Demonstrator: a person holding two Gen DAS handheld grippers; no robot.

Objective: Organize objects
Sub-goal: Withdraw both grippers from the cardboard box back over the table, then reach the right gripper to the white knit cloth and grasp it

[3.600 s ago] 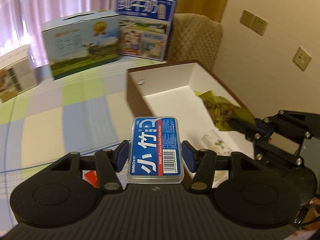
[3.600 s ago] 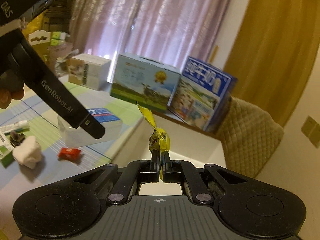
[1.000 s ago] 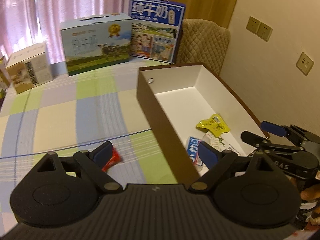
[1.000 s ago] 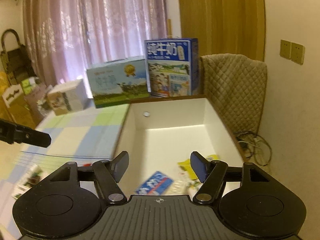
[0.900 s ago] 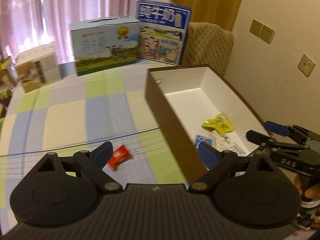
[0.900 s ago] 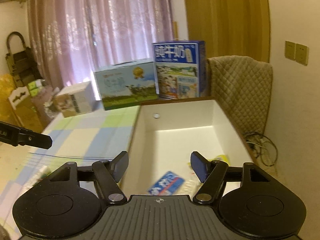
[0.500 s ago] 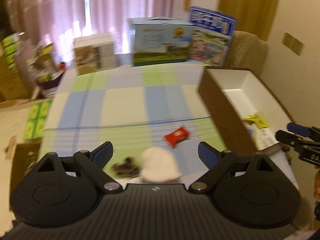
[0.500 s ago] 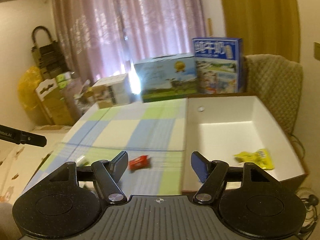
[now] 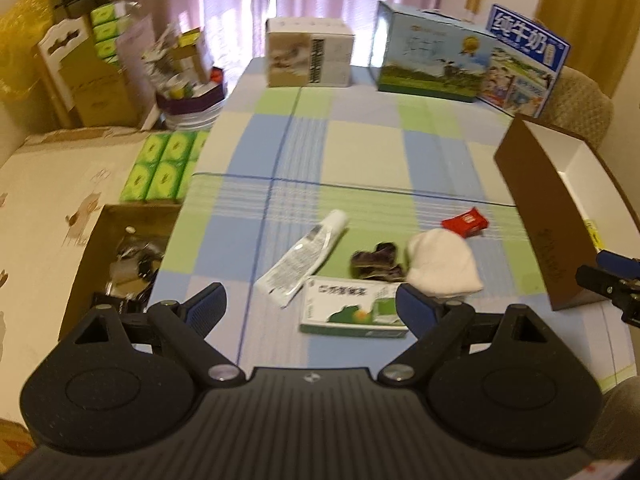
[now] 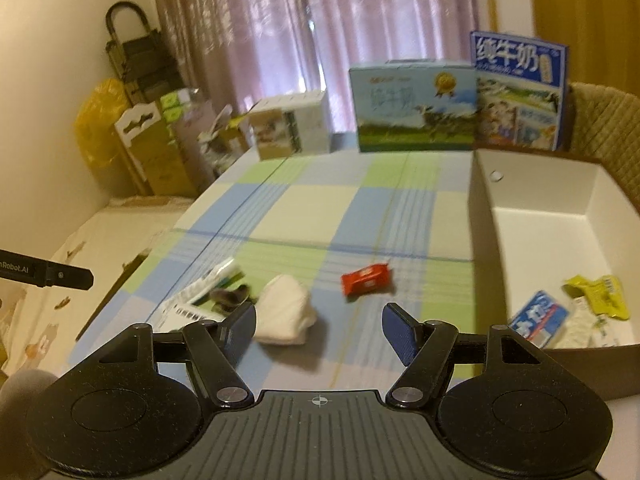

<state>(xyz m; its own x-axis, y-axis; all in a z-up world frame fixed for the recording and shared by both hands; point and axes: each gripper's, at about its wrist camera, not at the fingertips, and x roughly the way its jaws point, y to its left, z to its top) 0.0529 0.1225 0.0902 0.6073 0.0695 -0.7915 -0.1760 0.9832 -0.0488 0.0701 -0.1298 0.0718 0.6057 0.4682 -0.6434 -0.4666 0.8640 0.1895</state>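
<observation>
Left wrist: left claw (image 9: 310, 306) wide, empty — white-green box (image 9: 352, 312), slightly blurred.

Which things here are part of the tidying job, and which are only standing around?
Job:
- tube
- green box
- white cloth
- dark clump
- red packet
- open box

Lying about:
- milk cartons
- small carton
- tissue packs

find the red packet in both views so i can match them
Left wrist: red packet right of centre, just beyond the white cloth, left of the box wall.
Right wrist: red packet near centre, right of the white cloth.
Shared landmark: blue milk carton at the back.
</observation>
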